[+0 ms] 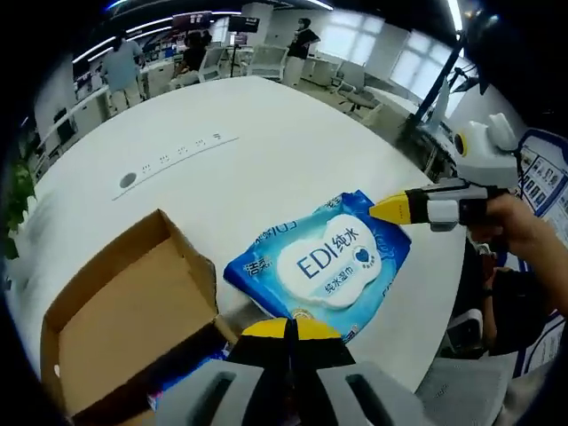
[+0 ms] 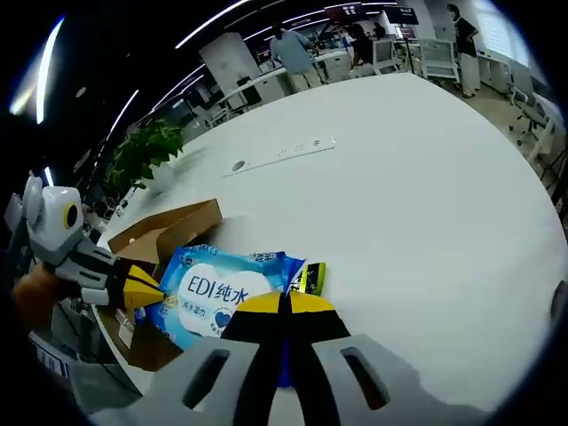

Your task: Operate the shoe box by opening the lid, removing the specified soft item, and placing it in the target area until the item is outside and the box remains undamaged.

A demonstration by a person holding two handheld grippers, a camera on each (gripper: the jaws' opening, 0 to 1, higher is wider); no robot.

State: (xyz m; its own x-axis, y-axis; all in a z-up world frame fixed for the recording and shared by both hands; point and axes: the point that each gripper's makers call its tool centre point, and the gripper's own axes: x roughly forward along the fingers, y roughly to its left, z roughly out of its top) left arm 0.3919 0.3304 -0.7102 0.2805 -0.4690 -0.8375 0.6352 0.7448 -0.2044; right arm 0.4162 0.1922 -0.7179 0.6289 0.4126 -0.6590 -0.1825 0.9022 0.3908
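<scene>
Left gripper view: my left gripper (image 1: 290,330) sits at the bottom edge, its yellow-tipped jaws pressed together with nothing between them. Just ahead lies the wet-wipes pack (image 1: 321,264), blue with a white label, flat on the white table (image 1: 266,133) and outside the shoe box (image 1: 124,311). The box is brown cardboard, lying open to the pack's left, its inner face bare. The right gripper (image 1: 390,209) comes in from the right, held by a hand (image 1: 519,226); its yellow tip reaches the pack's far corner, though I cannot tell whether it touches.

Right gripper view: my right gripper (image 2: 284,306) is also closed, the jaws meeting along one line, nothing pinched. The wipes pack (image 2: 222,297) lies just beyond the tips, with the open box (image 2: 164,232) behind and left of it. The left gripper (image 2: 142,288) enters from the left, its yellow tip at the pack's edge. A potted plant (image 2: 146,151) stands at the table's far-left edge. People (image 2: 293,49) stand among desks beyond.
</scene>
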